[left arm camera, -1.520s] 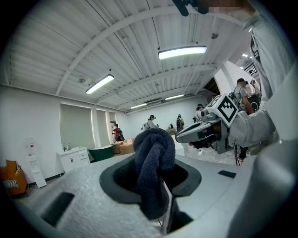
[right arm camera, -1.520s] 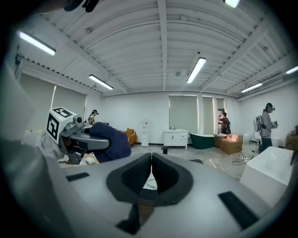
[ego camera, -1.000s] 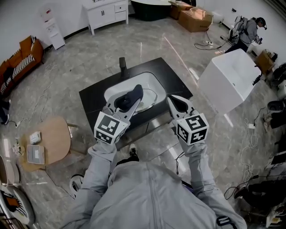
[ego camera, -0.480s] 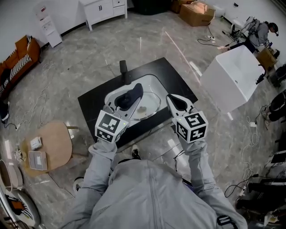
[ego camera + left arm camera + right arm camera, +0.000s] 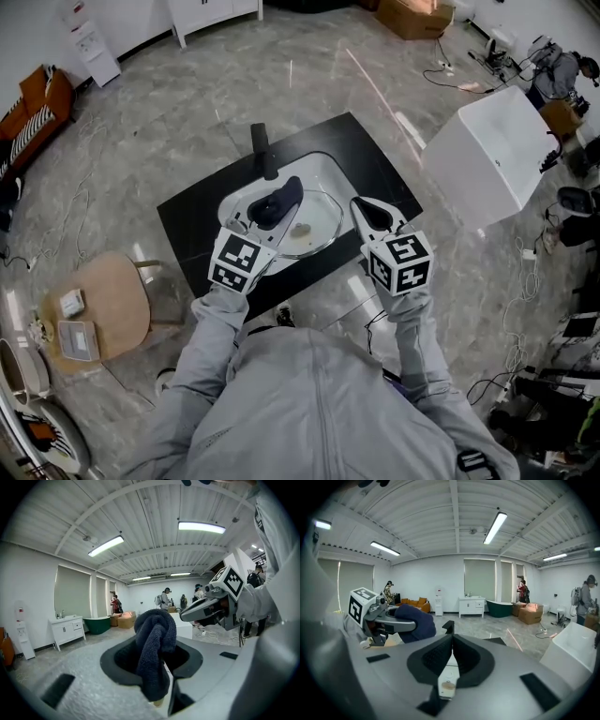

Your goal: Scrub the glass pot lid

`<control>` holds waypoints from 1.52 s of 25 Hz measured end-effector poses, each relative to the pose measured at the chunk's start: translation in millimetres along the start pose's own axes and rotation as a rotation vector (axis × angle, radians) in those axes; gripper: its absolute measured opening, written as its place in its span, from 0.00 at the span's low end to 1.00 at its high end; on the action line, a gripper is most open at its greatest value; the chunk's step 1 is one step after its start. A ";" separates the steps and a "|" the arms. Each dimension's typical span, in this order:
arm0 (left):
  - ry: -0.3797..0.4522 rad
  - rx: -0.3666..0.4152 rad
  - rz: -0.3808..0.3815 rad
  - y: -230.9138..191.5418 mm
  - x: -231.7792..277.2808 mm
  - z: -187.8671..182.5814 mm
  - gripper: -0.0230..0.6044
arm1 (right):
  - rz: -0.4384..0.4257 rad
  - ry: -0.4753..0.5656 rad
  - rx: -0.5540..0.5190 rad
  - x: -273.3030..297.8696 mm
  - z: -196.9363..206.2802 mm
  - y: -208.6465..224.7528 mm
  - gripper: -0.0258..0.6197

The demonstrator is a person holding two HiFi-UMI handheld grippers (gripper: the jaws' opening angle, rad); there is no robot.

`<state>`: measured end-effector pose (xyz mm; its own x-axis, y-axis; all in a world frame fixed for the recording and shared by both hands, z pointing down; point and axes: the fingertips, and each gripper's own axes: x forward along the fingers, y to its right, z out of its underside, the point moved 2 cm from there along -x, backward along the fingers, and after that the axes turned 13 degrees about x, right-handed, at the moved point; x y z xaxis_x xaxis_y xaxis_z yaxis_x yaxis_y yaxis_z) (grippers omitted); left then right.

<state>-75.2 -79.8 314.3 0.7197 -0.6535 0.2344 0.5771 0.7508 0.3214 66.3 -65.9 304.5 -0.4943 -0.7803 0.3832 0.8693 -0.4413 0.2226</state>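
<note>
While my left gripper [image 5: 279, 195] clamps a bunched, nubbly dark-blue cloth [image 5: 154, 644], it hovers over the white, rounded sink [image 5: 319, 167] in a black countertop [image 5: 375, 173]. Round glass pot lid [image 5: 305, 230] lies in the basin, just right of the cloth. My right gripper [image 5: 451, 654], jaws pressed together on nothing, sits right of the lid.

Overhead, long white ceiling tube lights [image 5: 201, 527] are flooding the room brightly and evenly, leaving only soft shadows. Pale glare streaks are running across the polished grey marble floor [image 5: 309, 84]. Both gripper views are bowing strongly towards black corners. The dark blue woven cloth [image 5: 154, 639] clamped in the left gripper [image 5: 158, 667] is sitting shaded.
</note>
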 end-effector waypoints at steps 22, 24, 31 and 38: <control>-0.296 -0.112 0.049 24.3 73.6 146.7 0.24 | -0.034 -0.189 0.084 79.6 43.8 69.6 0.09; -0.328 -0.135 0.043 24.6 82.7 160.4 0.24 | -0.044 -0.208 0.090 88.9 48.9 77.2 0.09; -0.437 -0.177 0.053 25.5 116.8 202.0 0.24 | -0.077 -0.274 0.117 112.9 73.6 93.7 0.09; -0.544 -0.192 0.058 25.5 152.0 252.4 0.24 | -0.084 -0.315 0.129 124.8 91.0 113.6 0.09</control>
<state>-48.5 -184.1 589.7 0.4794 -0.5278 0.7011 0.6389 0.7576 0.1335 103.0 -173.2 459.3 -0.5590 -0.5592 0.6123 0.8275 -0.4232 0.3690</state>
